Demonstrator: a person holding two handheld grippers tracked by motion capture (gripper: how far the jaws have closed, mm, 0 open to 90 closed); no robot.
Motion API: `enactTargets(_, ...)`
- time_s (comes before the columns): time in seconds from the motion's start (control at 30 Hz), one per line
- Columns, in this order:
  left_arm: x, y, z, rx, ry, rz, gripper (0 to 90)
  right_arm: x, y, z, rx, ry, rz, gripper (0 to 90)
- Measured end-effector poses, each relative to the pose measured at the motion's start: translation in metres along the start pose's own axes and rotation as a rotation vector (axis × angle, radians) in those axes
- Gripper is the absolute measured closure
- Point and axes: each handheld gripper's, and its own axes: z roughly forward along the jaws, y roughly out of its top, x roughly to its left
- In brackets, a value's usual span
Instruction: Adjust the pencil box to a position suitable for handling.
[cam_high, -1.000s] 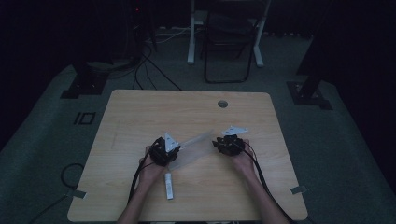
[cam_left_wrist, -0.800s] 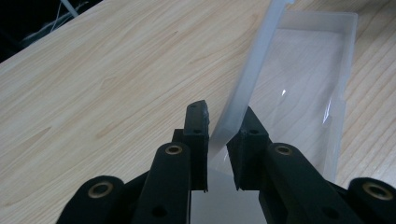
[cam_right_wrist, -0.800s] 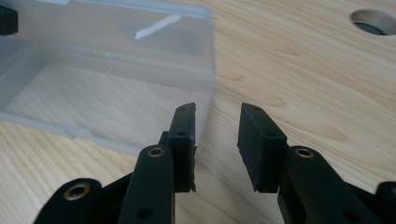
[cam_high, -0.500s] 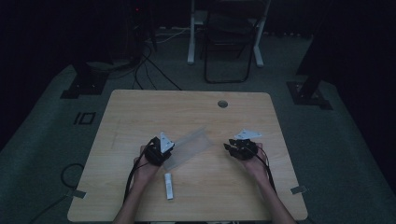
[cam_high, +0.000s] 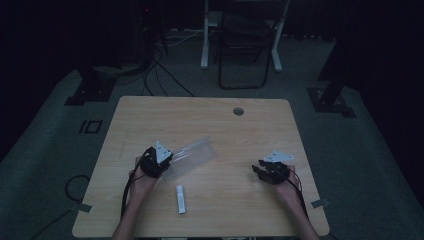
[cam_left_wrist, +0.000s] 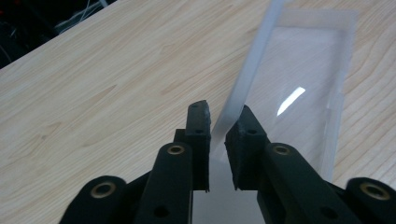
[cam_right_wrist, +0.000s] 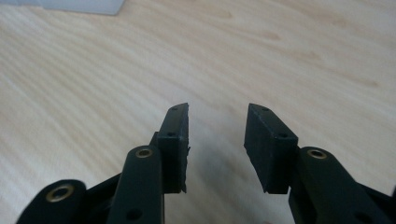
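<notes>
no legible writing anywhere. left gripper (cam_left_wrist: 218, 122) pinching the near edge of a clear plastic sleeve (cam_high: 192, 156), jaws closed on it, sleeve stretching far-right over the wooden table (cam_high: 210, 115). right gripper (cam_high: 270, 172) near the right edge, jaws apart, holding nothing. small white tube (cam_high: 180, 198) lying near, just right of the left hand (cam_high: 141, 181).

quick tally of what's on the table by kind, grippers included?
Grippers: 2, left and right
Clear plastic sheet: 1, between the left fingers
Small white stick: 1
Total: 4
</notes>
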Motion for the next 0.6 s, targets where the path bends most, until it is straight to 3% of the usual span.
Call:
enactTargets(0.2,-0.001,-0.007,-0.005,-0.003,-0.024,-0.030,62.3,0.003,-0.013,-0.006,0.018,-0.007,0.009,54.8)
enactTargets(0.3,-0.003,-0.013,-0.008,-0.005,-0.032,-0.064,57.4,0.005,-0.016,-0.009,0.023,-0.015,0.003,53.5)
enactTargets(0.6,-0.005,-0.028,-0.022,-0.006,-0.048,-0.105,52.7,0.006,-0.022,-0.011,0.032,-0.021,0.016,52.1)
